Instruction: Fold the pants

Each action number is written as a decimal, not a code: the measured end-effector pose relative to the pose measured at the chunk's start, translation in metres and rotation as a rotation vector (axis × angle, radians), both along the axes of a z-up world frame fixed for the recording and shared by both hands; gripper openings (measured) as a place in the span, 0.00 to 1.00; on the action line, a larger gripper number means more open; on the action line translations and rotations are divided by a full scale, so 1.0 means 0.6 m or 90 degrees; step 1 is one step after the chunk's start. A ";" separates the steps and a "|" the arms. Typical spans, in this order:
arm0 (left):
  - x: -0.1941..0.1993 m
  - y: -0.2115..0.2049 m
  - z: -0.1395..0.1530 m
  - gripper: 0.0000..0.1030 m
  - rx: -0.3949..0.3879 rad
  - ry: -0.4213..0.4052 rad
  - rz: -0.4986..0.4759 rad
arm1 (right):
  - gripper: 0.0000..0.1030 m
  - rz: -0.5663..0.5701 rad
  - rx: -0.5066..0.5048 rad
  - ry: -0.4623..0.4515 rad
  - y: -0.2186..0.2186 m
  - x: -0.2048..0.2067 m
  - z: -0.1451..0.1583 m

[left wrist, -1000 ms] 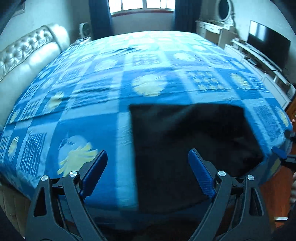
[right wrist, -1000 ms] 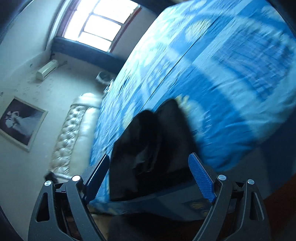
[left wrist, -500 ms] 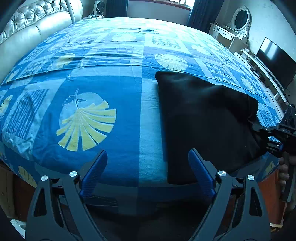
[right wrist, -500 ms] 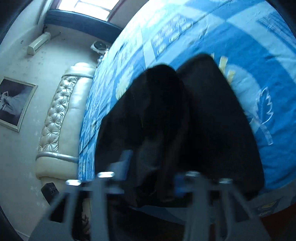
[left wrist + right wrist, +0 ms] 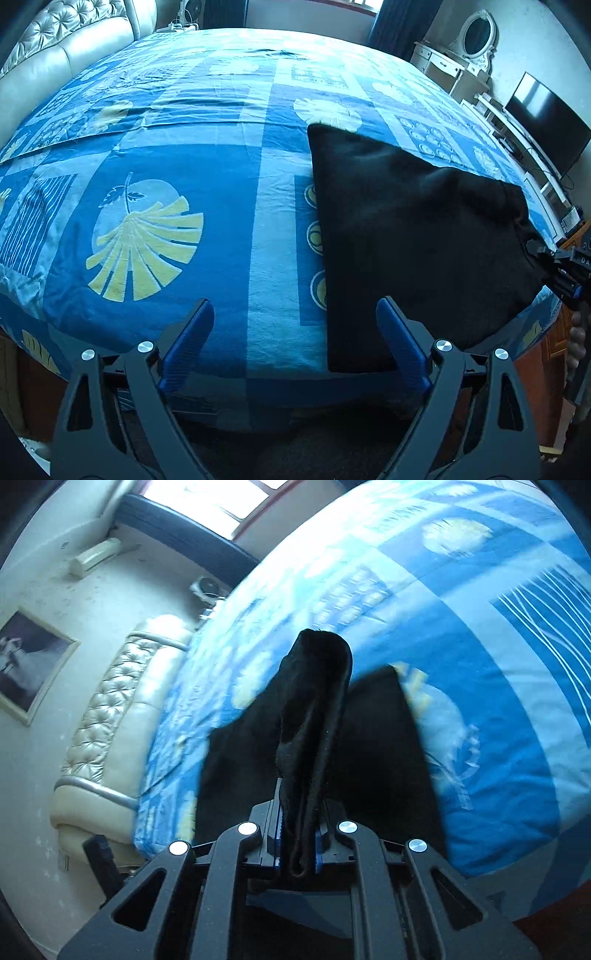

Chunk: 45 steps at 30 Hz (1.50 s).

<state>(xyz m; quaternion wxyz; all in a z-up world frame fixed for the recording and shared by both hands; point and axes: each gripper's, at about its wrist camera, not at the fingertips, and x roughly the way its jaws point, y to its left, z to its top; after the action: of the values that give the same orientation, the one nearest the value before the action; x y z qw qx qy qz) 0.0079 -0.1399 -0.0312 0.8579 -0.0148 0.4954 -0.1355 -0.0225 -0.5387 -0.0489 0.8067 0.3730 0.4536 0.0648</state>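
Observation:
Black pants (image 5: 413, 236) lie folded flat on the blue patterned bedspread (image 5: 184, 155), near the bed's front right corner. My left gripper (image 5: 295, 347) is open and empty, low at the bed's front edge, its right finger beside the pants' near left corner. My right gripper (image 5: 298, 834) is shut on a bunched edge of the pants (image 5: 314, 716) and lifts that fold up off the bed. In the left wrist view the right gripper (image 5: 554, 266) grips the pants' right corner.
A cream tufted headboard (image 5: 66, 55) runs along the left. A white dresser with an oval mirror (image 5: 469, 48) and a television (image 5: 543, 122) on a low cabinet stand at the right. A framed picture (image 5: 29, 664) hangs on the wall.
My right gripper has closed on the pants' edge and raised it. My left gripper has shifted a little left along the bed's front edge and stayed open.

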 end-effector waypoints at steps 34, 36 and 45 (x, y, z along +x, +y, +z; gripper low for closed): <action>0.005 0.034 -0.020 0.93 -0.053 0.026 -0.003 | 0.74 -0.126 0.110 -0.036 -0.129 -0.092 -0.031; 0.010 0.040 -0.019 0.93 -0.093 0.035 -0.010 | 0.74 -0.123 0.118 -0.042 -0.125 -0.088 -0.031; 0.038 0.006 -0.038 0.92 -0.229 0.097 -0.097 | 0.77 -0.057 0.115 0.006 -0.073 -0.037 -0.072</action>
<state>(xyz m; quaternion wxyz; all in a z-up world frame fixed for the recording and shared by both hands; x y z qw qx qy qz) 0.0307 -0.1361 -0.0541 0.7890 -0.1407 0.5260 -0.2847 -0.0446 -0.5826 -0.0919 0.7696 0.4645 0.4328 0.0675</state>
